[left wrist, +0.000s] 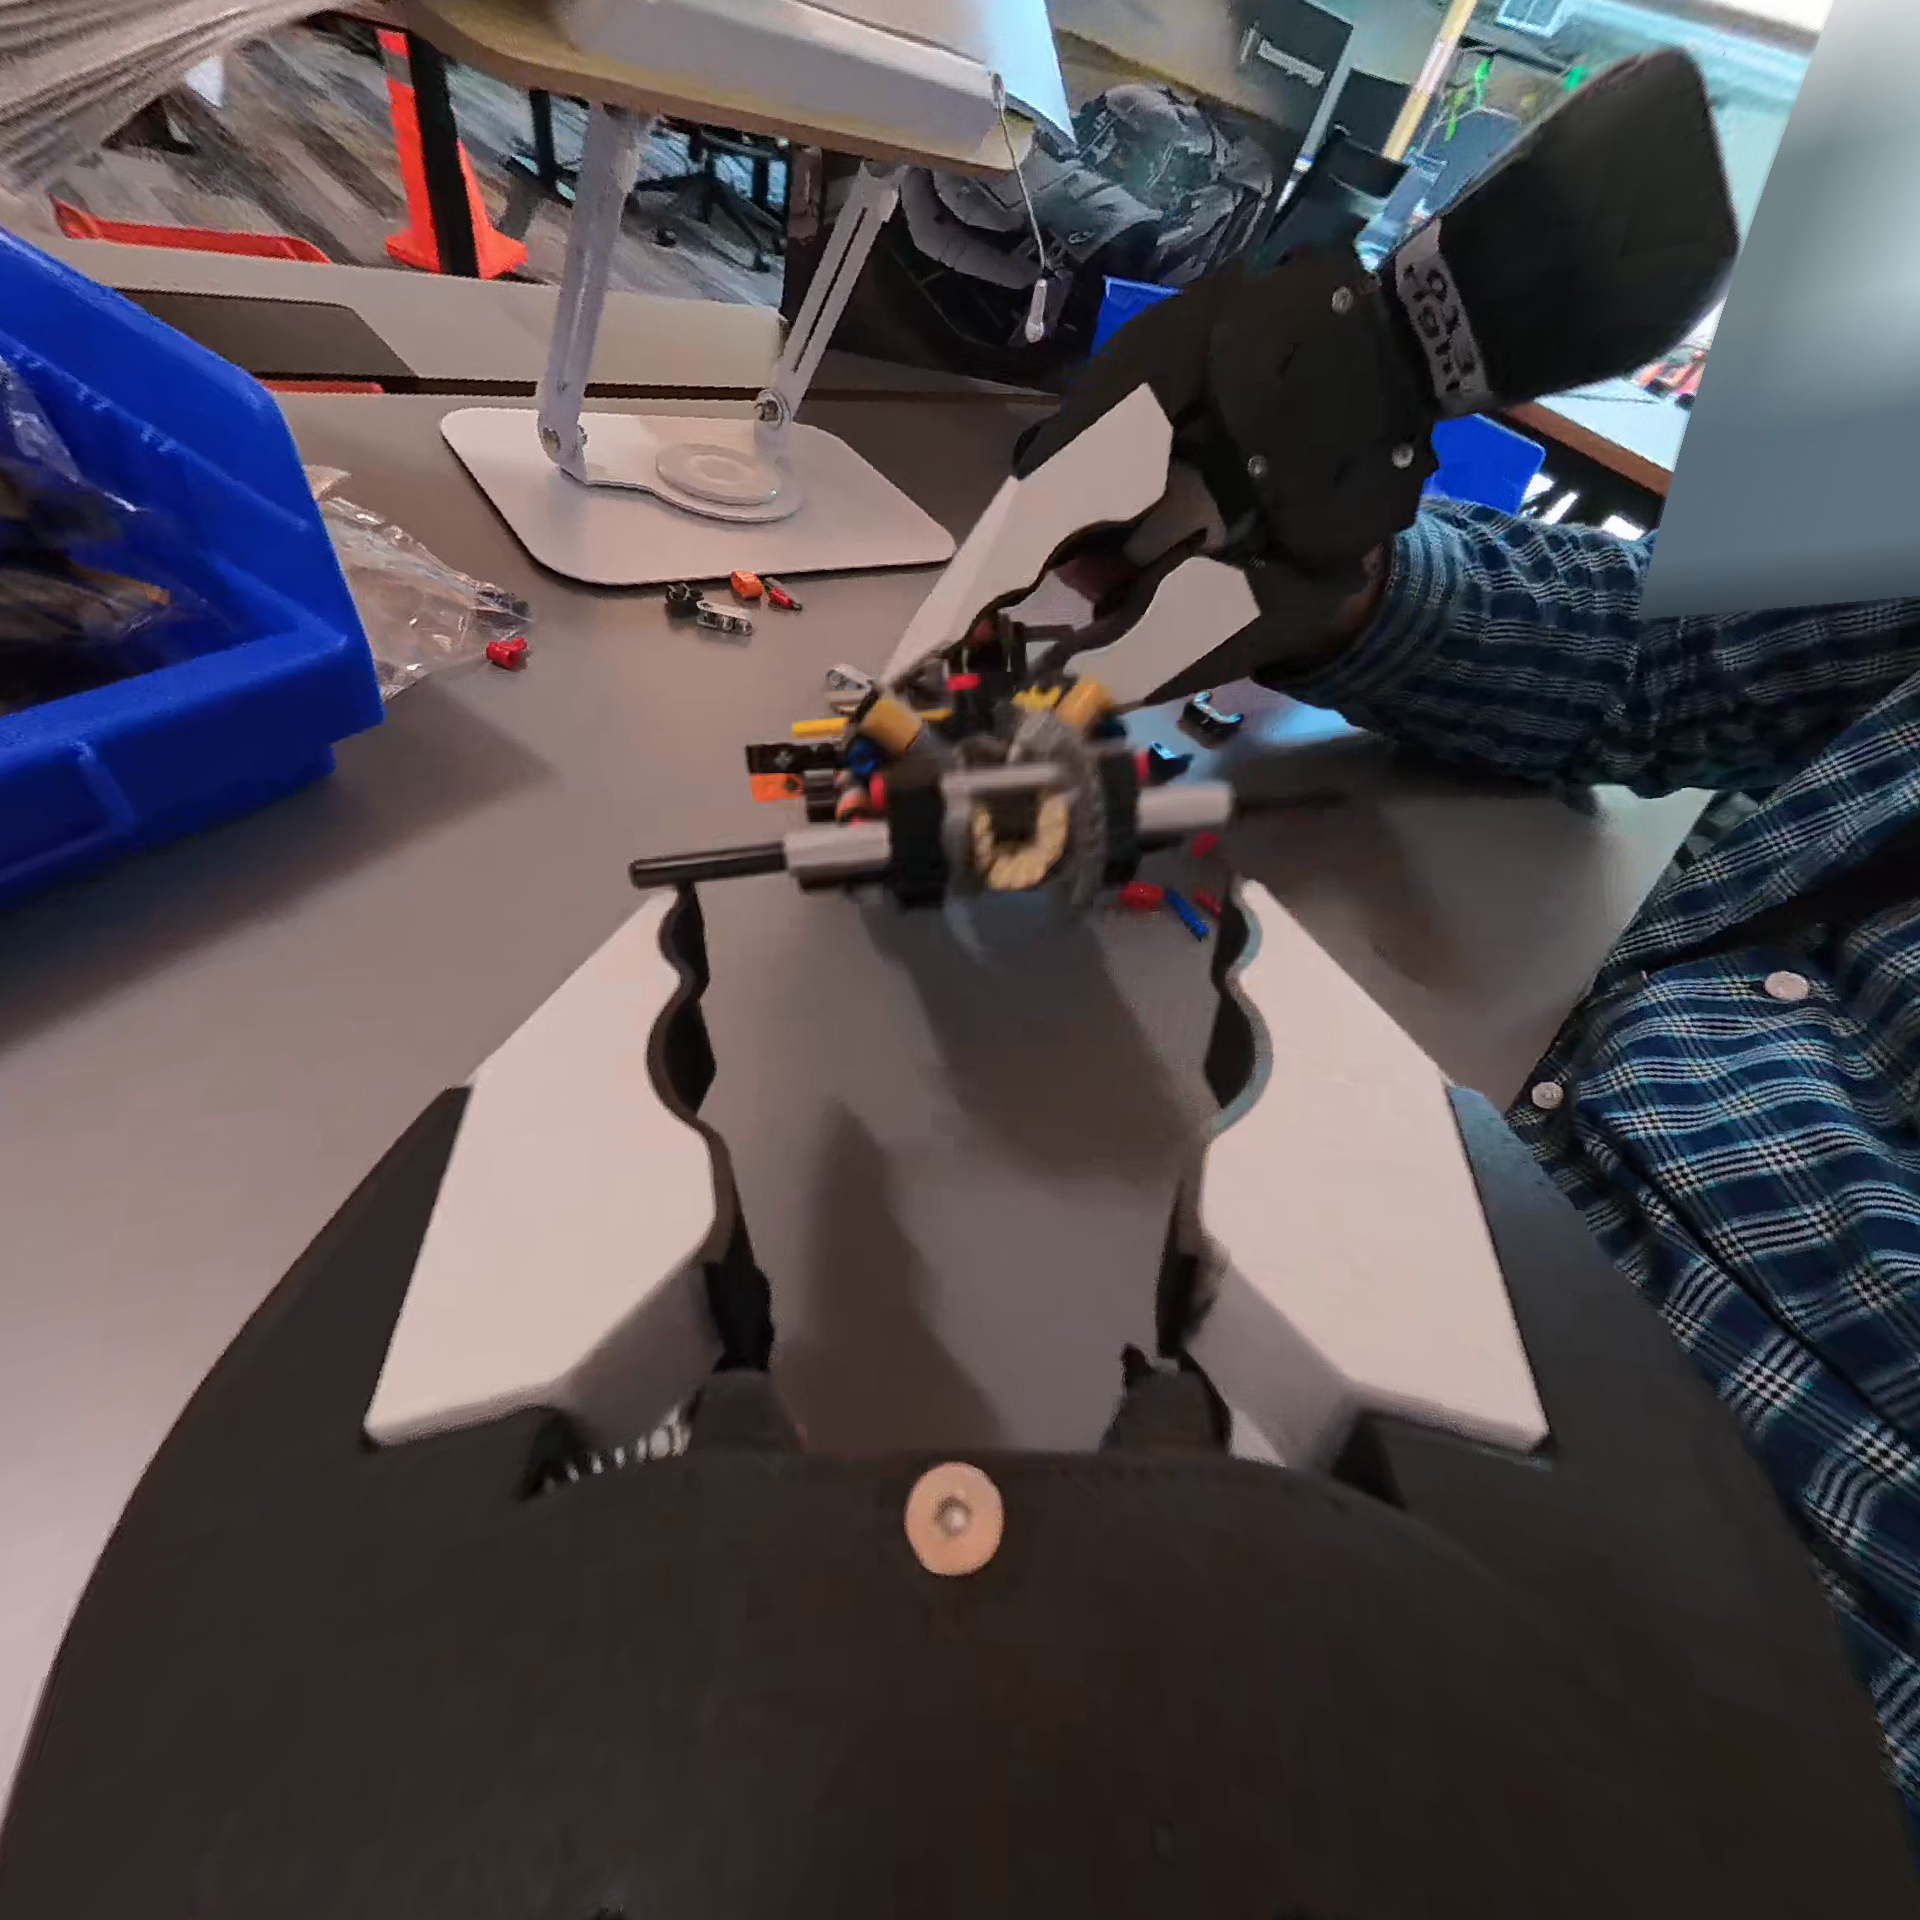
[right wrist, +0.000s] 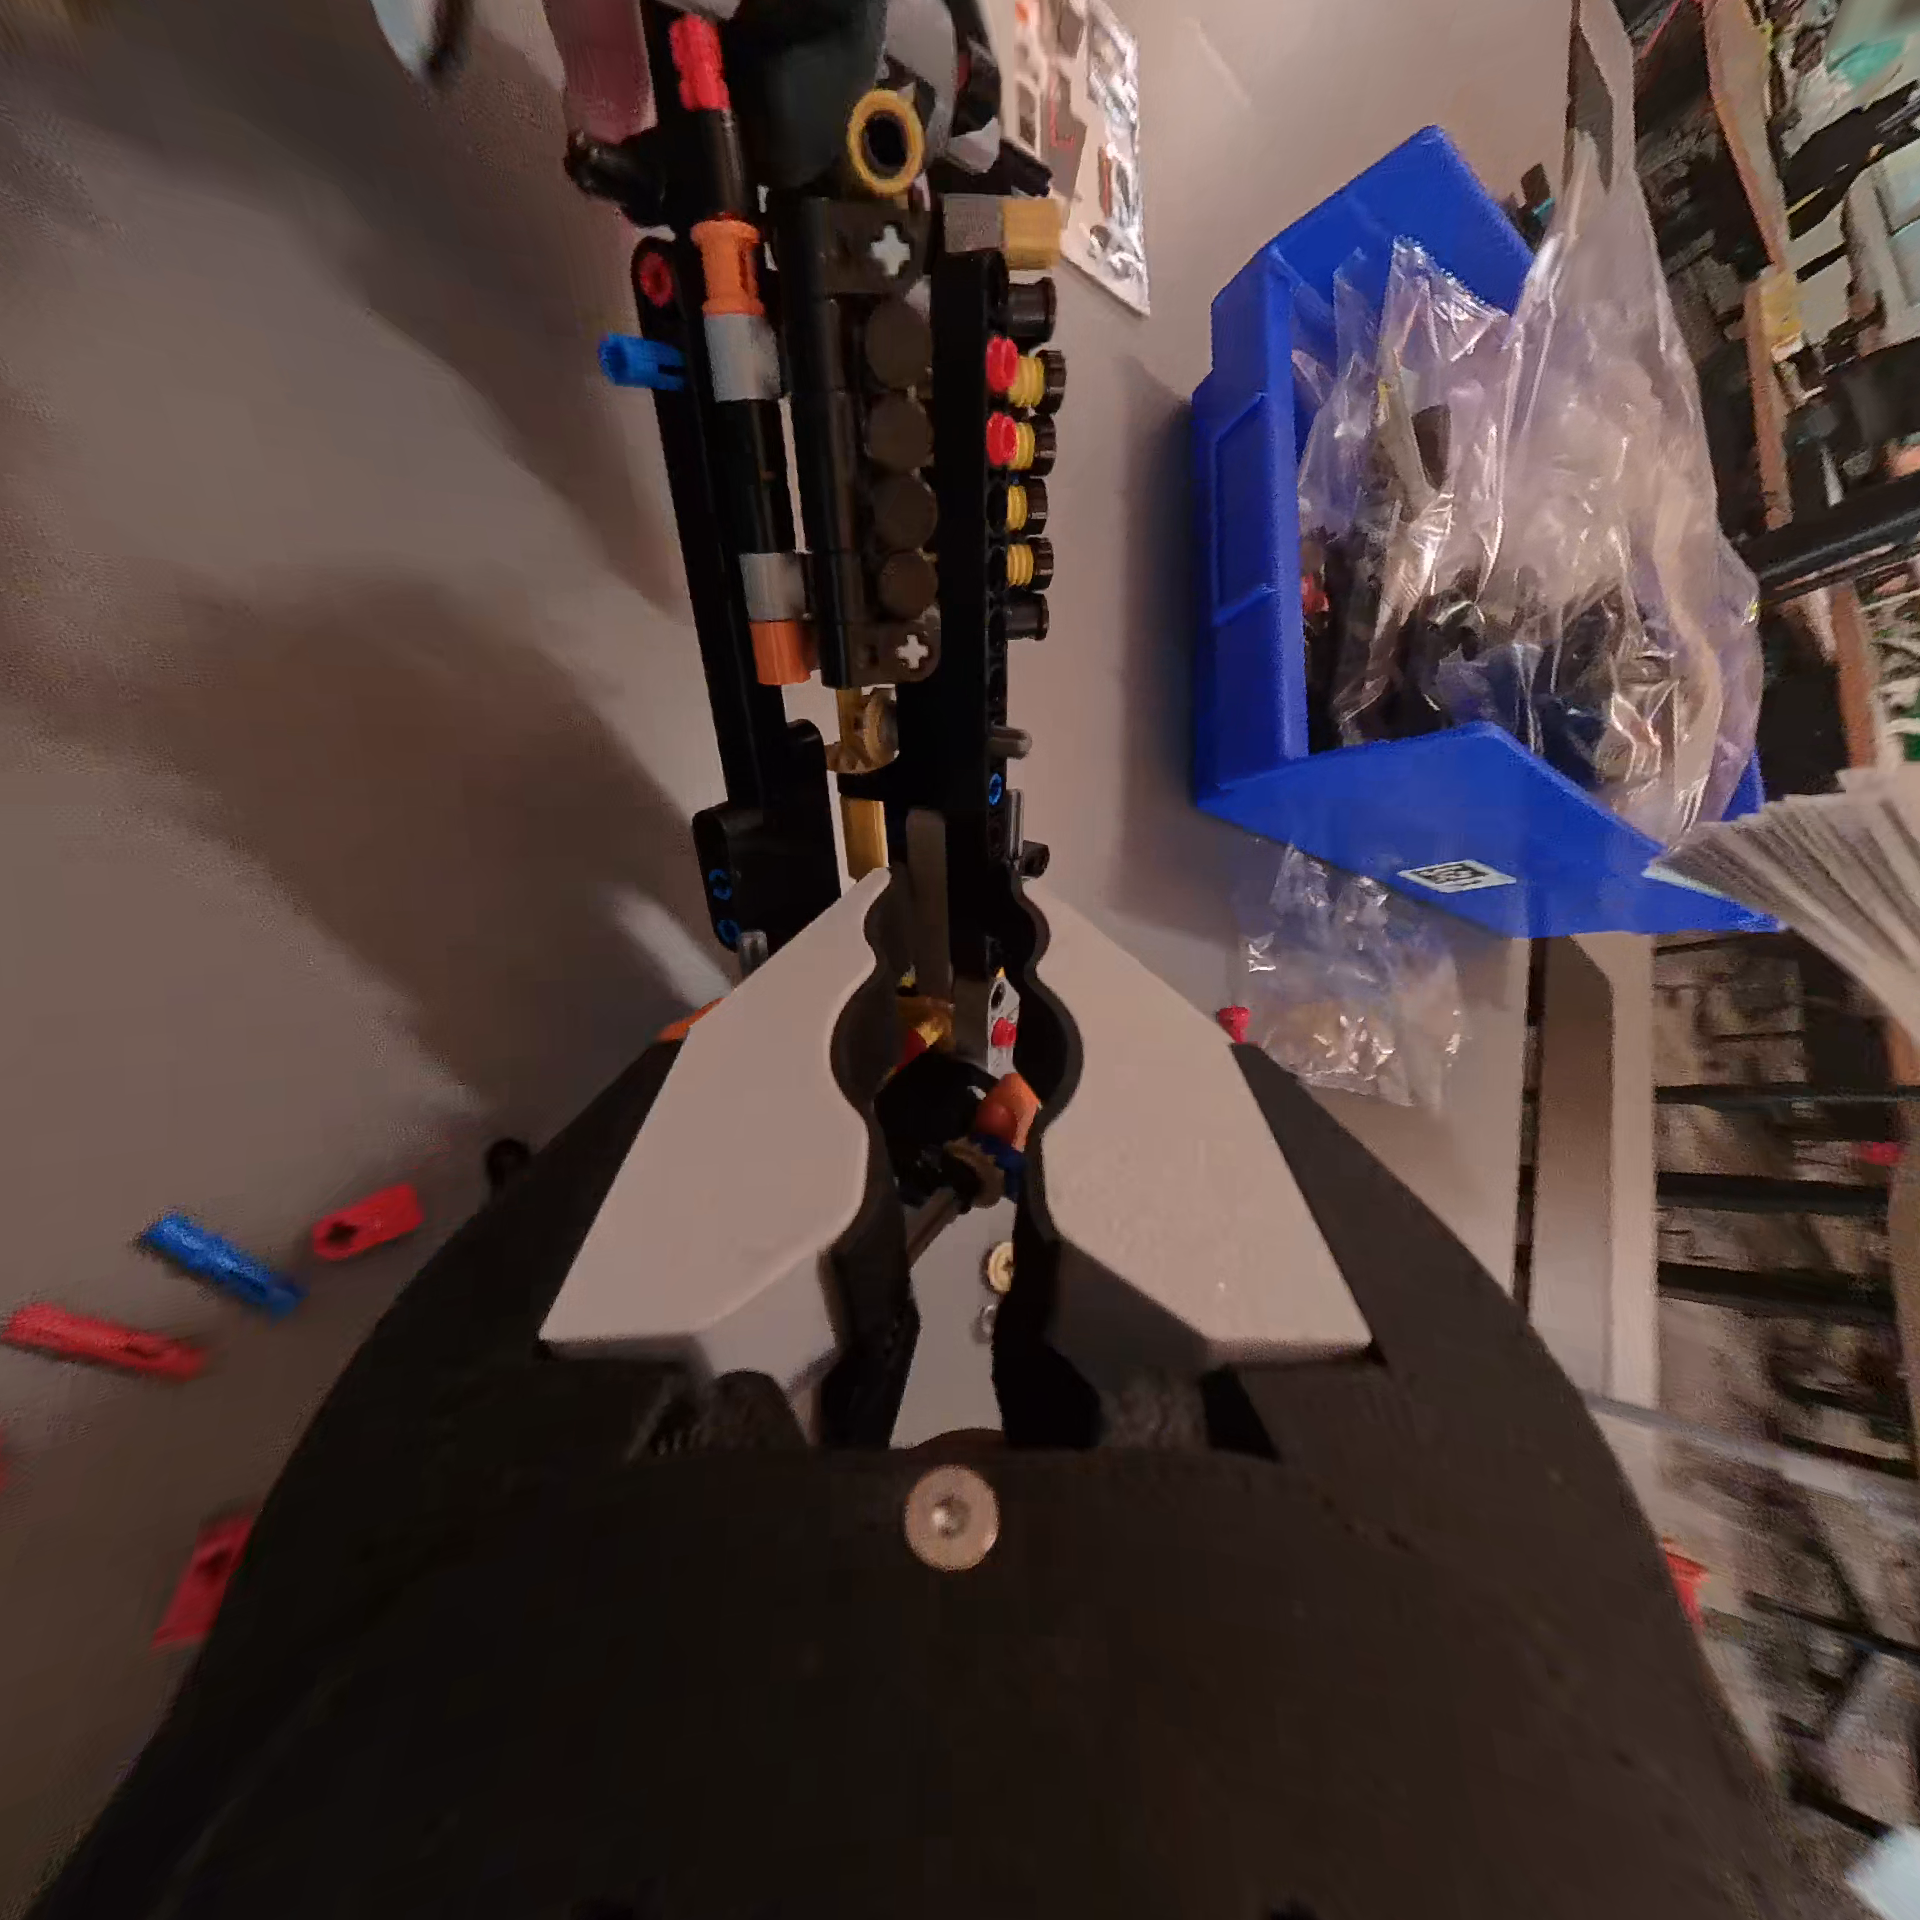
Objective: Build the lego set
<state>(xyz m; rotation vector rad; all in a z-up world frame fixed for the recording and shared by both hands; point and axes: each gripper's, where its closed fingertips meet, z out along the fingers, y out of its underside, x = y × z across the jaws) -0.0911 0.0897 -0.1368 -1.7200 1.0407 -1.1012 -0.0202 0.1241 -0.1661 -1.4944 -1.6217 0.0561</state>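
The lego assembly (left wrist: 987, 821) is a long black Technic frame with a tan gear, grey sleeves and a black axle (left wrist: 707, 862) sticking out to the left. My right gripper (left wrist: 997, 675) comes in from the upper right and is shut on its far end, holding it above the grey table (left wrist: 364, 935). In the right wrist view the gripper (right wrist: 951, 904) clamps the frame (right wrist: 831, 468), which runs straight ahead with red, yellow, orange and blue pins on it. My left gripper (left wrist: 956, 935) is open and empty, with its fingertips just short of the assembly.
A blue bin (left wrist: 187, 727) (right wrist: 1247, 623) holds bagged parts, with a clear bag (left wrist: 416, 592) (right wrist: 1351, 997) beside it. Loose red and blue pins (right wrist: 218, 1262) and small parts (left wrist: 727, 603) lie on the table. A white stand base (left wrist: 707, 488) is behind. A plaid sleeve (left wrist: 1662, 675) is at the right. Across from one pair of fingers to the other is roughly 10 cm.
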